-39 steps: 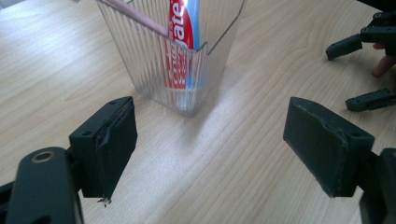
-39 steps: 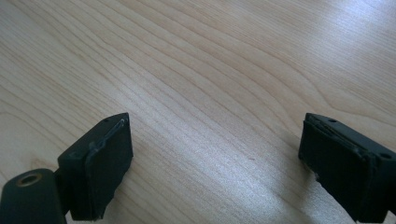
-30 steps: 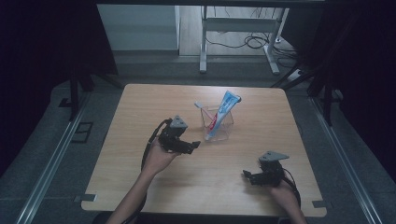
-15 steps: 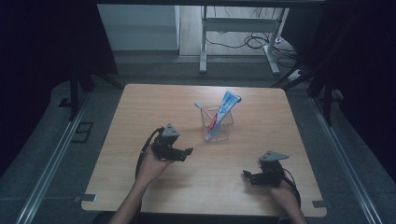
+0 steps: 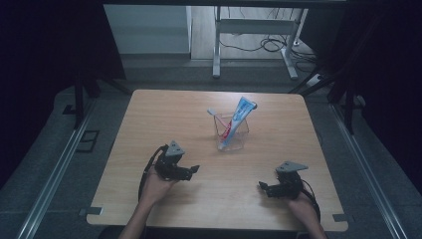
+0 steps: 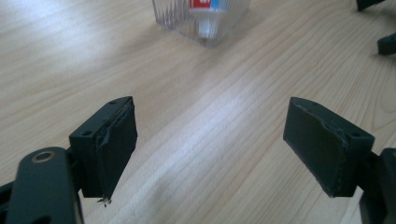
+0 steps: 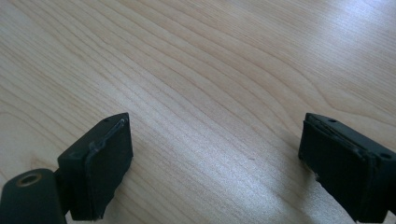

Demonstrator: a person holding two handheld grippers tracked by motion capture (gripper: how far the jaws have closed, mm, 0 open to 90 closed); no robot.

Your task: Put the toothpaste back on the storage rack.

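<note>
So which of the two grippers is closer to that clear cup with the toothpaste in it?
The left gripper. It sits just short of the clear cup, toward the person's left. The right gripper rests farther back, near the table's front edge.

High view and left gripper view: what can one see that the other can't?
The high view alone takes in the whole table, the toothpaste tube, both hands and the floor. The left gripper view alone gives the left gripper pads close up, wide open with nothing between them. Both share the clear cup and the wood tabletop.
</note>
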